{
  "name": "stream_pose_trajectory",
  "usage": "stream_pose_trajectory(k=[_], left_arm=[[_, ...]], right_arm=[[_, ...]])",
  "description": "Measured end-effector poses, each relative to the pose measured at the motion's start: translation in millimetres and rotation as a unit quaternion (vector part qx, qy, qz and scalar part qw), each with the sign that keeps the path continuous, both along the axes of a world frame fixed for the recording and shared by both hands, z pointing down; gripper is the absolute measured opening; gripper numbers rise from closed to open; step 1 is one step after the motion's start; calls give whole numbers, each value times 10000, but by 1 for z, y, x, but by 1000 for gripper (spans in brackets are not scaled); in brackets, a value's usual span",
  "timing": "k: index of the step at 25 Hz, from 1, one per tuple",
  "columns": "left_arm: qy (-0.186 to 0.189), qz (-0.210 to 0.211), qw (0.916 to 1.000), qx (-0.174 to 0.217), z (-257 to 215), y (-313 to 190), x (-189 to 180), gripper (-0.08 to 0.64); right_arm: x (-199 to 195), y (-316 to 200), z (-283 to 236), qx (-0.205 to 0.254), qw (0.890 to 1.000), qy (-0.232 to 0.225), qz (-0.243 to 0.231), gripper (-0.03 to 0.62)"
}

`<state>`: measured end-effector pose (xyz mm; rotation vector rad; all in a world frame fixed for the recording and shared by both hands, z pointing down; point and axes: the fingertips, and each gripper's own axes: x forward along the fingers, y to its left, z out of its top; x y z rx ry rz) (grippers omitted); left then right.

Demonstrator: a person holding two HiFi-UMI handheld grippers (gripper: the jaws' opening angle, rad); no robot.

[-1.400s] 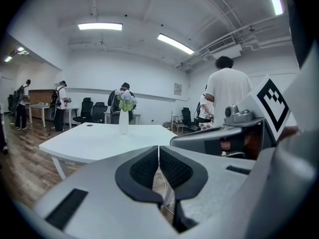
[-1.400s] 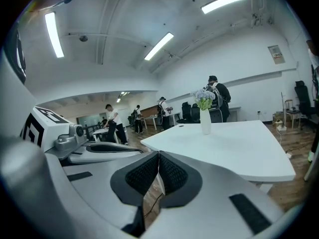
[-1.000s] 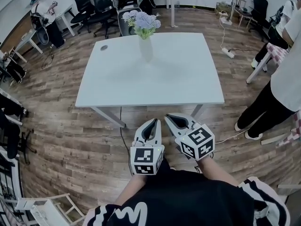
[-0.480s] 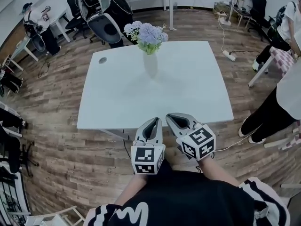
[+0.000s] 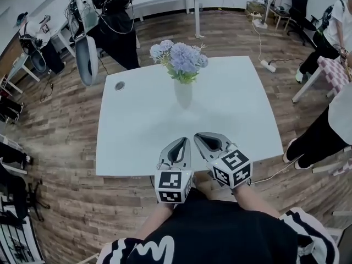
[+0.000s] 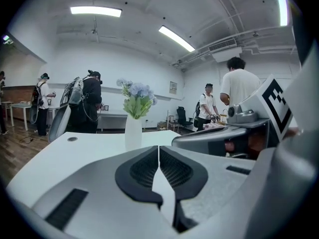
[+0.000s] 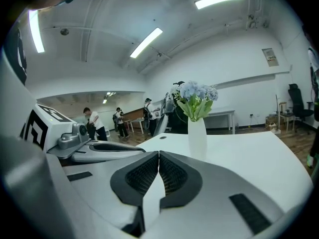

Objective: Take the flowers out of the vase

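Left gripper (image 5: pixel 180 143) and right gripper (image 5: pixel 202 139) jaws together (empty); pale blue-lilac flowers (image 5: pixel 180 57) stand upright in white vase (image 5: pixel 183 93).

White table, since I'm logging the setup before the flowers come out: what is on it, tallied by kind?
Vase: 1
Flower bunch: 1
Round grey disc set in the tabletop: 1
Total: 3
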<state>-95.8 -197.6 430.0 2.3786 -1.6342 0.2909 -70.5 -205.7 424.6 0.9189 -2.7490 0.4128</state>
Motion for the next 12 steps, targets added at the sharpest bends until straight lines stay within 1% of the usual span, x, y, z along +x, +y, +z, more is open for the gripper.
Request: stream_pose_trajectory(k=[7, 12], left_arm=[[-62, 169, 9998, -37, 3, -37, -24, 11], [-11, 254, 9997, -68, 7, -49, -24, 11]], right_arm=[[-26, -35, 1, -10, 9999, -59, 113, 18], [-30, -46, 6, -72, 9999, -29, 144, 18]])
